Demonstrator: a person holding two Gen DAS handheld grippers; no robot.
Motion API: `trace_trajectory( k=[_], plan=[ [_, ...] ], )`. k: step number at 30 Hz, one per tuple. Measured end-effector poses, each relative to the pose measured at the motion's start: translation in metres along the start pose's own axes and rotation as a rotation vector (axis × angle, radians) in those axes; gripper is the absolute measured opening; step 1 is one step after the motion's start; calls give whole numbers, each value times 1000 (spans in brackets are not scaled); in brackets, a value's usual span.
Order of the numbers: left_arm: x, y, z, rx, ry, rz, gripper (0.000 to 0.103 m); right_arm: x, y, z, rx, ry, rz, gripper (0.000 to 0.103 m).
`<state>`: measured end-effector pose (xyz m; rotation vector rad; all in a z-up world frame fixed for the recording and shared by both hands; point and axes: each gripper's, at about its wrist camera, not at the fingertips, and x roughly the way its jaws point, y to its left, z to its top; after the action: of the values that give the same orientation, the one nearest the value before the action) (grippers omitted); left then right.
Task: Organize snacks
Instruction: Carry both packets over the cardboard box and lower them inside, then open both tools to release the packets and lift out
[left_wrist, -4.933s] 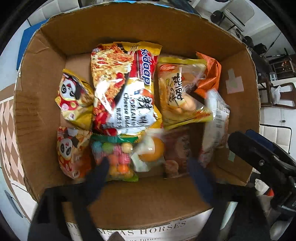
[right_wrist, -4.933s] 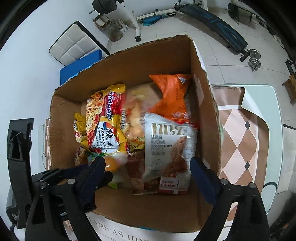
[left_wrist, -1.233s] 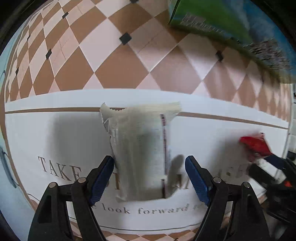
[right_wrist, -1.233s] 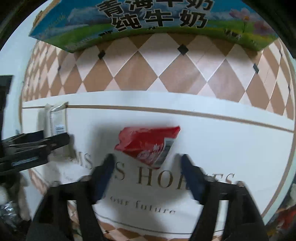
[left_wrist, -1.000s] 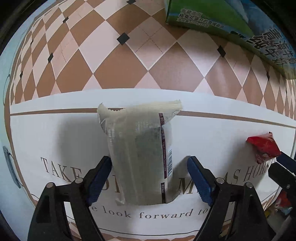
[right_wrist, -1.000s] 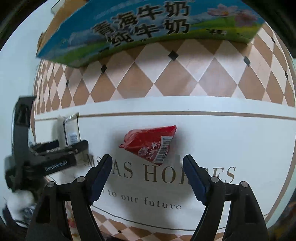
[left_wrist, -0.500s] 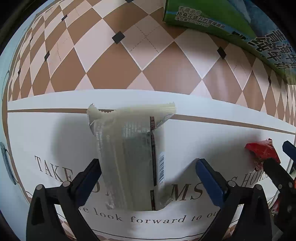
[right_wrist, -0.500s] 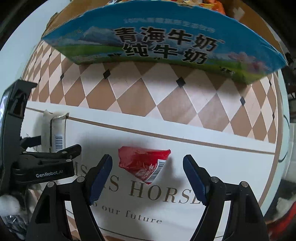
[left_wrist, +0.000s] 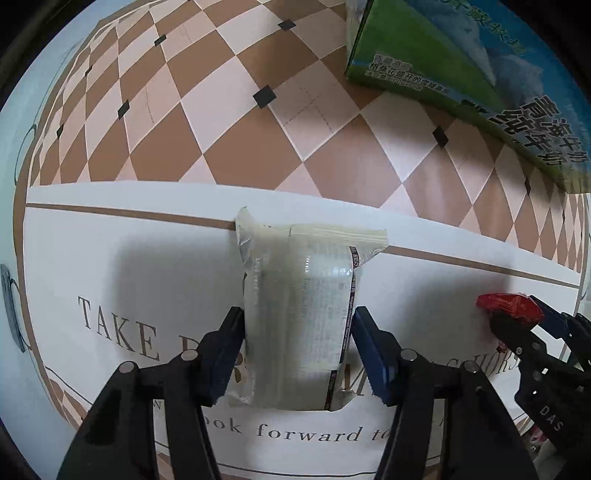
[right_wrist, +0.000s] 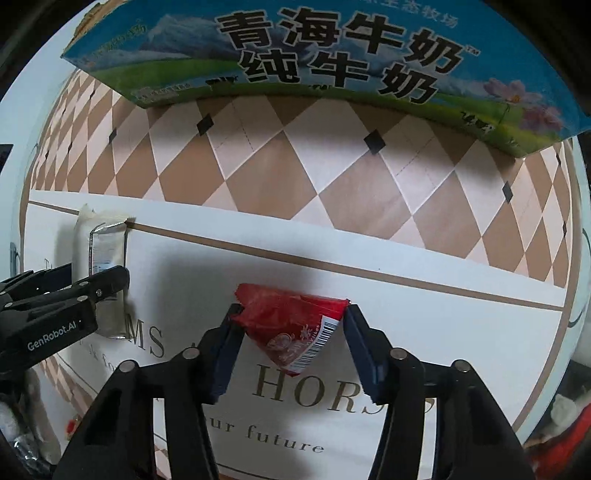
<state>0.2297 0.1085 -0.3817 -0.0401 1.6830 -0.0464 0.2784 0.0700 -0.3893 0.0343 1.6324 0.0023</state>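
A white, semi-clear snack packet (left_wrist: 299, 295) lies on the white lettered panel of the table mat (left_wrist: 147, 277). My left gripper (left_wrist: 298, 321) points straight down over it; its jaws are closing and both blue pads touch the packet's long sides. A red snack packet (right_wrist: 291, 325) lies further right on the same panel. My right gripper (right_wrist: 290, 314) stands over it, jaws closing, pads against its two pointed ends. The right wrist view also shows the white packet (right_wrist: 105, 243) at far left. The left wrist view shows the red packet (left_wrist: 506, 304) at far right.
A blue and green milk carton box (right_wrist: 332, 44) stands beyond the packets on the brown and pink checkered part of the mat (left_wrist: 221, 110). In the left wrist view the box (left_wrist: 461, 62) sits at the upper right. The two grippers work side by side, close together.
Both grippers' jaws have narrowed from wide open until the pads meet their packets. The right gripper has sunk closer to the red packet. Several seconds ago both hung over a cardboard box of snacks.
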Motion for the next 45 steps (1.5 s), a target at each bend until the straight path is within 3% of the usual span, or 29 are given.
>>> trace_trajectory(
  k=[7,15,21,26,31,35,45],
  plan=[
    [-11,-9,0,2,-19,-19,57,-19,-24,-14,53,-26,66,53],
    [-80,-38,-1,54,-122,-108,57,-76,-69,-13,134,-107,189,53],
    [-153,-74,23,110,-225,-188,57,-144,-99,2,191,-217,269,53],
    [-191,-103,69,160,-280,-214,57,-193,-119,36,213,-312,289,53],
    [-190,-132,128,165,-273,-208,57,-205,-142,82,250,-354,278,53],
    [-170,-149,179,167,-221,-195,57,-186,-158,122,277,-341,249,53],
    [-107,-168,239,186,-104,-129,59,-126,-173,184,280,-247,214,53]
  ],
)
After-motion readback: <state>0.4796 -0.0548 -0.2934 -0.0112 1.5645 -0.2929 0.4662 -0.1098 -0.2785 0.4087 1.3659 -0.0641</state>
